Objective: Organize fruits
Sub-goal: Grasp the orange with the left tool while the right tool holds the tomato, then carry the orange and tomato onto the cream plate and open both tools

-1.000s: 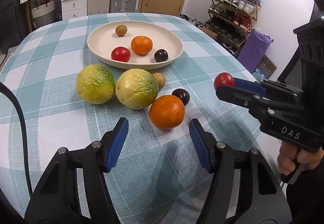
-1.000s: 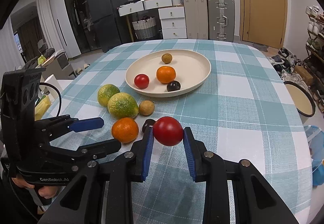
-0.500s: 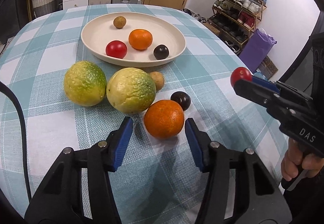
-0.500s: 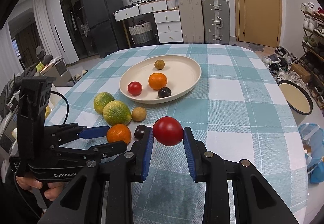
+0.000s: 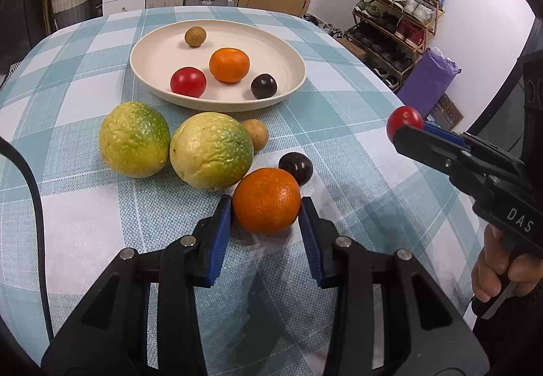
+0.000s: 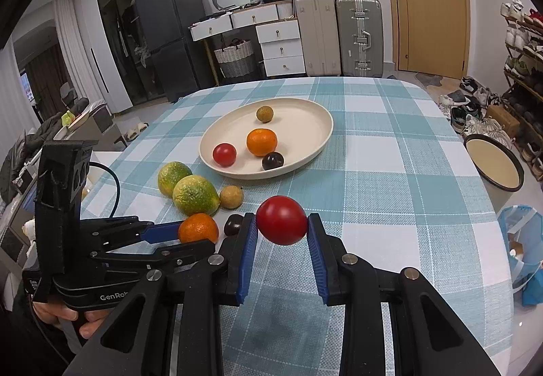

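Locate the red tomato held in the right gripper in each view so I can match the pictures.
Left wrist view: the held tomato sits at the right edge, at the tip of the right gripper, above the checked cloth.
Right wrist view: the same tomato is low and central, between the blue pads.
Shared landmark: the cream plate, which holds four fruits.

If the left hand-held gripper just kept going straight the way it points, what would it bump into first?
The orange already sits between the closing fingers of the left hand-held gripper, so that comes first. Just behind it lies a small dark fruit, then probably the plate, though depth is hard to judge.
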Motion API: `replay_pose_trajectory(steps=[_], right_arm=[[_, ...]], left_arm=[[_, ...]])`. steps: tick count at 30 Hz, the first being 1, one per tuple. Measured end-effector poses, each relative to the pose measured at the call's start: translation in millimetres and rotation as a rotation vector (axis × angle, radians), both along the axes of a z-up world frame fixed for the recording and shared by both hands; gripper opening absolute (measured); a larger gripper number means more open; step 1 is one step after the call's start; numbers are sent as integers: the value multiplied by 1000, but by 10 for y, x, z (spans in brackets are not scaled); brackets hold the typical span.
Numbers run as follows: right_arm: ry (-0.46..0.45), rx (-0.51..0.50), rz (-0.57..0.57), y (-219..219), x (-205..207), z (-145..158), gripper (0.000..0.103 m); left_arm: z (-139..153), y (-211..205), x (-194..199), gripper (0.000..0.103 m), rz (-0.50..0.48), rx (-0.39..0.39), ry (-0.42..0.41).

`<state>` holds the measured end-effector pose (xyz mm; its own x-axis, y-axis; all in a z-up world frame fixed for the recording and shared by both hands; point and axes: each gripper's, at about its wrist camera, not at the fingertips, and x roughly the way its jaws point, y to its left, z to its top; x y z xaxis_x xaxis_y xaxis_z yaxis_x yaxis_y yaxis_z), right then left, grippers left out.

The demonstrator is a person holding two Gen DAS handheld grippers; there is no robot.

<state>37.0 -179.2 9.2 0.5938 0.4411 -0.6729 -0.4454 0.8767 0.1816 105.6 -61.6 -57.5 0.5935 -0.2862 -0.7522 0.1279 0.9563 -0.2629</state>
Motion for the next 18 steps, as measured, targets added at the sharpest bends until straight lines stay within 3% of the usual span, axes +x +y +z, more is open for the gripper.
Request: replay_pose_trajectory(steps=[18], right_arm=[[-14,24,5,10,7,-11,31]], left_arm=[[203,47,-212,36,-9,39,-102]])
